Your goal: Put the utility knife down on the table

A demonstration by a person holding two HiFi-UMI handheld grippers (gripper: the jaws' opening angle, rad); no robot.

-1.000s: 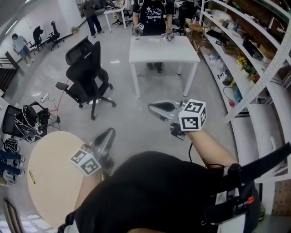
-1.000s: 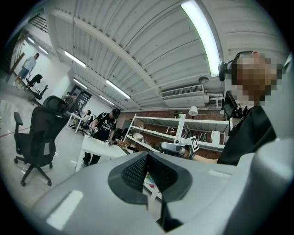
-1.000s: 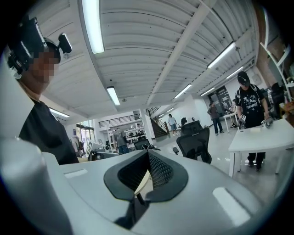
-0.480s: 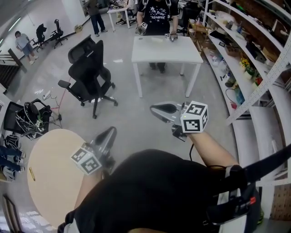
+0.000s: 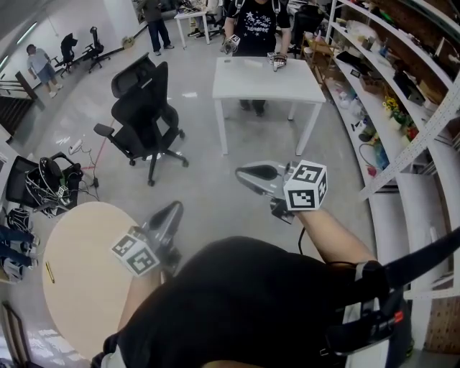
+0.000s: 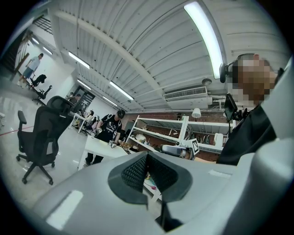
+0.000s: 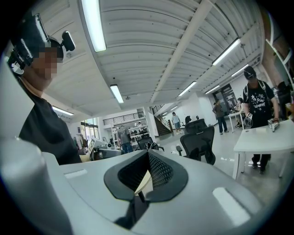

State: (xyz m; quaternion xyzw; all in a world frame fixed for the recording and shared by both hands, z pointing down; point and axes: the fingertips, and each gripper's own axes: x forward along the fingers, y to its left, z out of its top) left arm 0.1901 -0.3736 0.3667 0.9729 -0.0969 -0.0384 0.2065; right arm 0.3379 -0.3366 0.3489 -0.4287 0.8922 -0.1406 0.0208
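Observation:
My left gripper point(image 5: 172, 210) hangs low at the left of the head view, over the edge of a round wooden table point(image 5: 79, 287). Its jaws are shut with nothing between them, as the left gripper view shows point(image 6: 147, 154). My right gripper point(image 5: 243, 172) is held level over the floor at mid-picture. Its pads meet at the tips and hold nothing point(image 7: 148, 152). A thin yellow object point(image 5: 49, 272), perhaps the utility knife, lies on the round table near its left edge, well apart from both grippers.
A white table point(image 5: 266, 80) stands ahead, with another person point(image 5: 255, 21) at its far side. A black office chair point(image 5: 142, 108) is to the left on the grey floor. Shelving point(image 5: 402, 86) runs along the right. Bags and cables point(image 5: 43, 187) lie at the left.
The head view has tipped slightly, so the white table and chair sit a little lower in the picture. Both grippers keep their places and stay shut.

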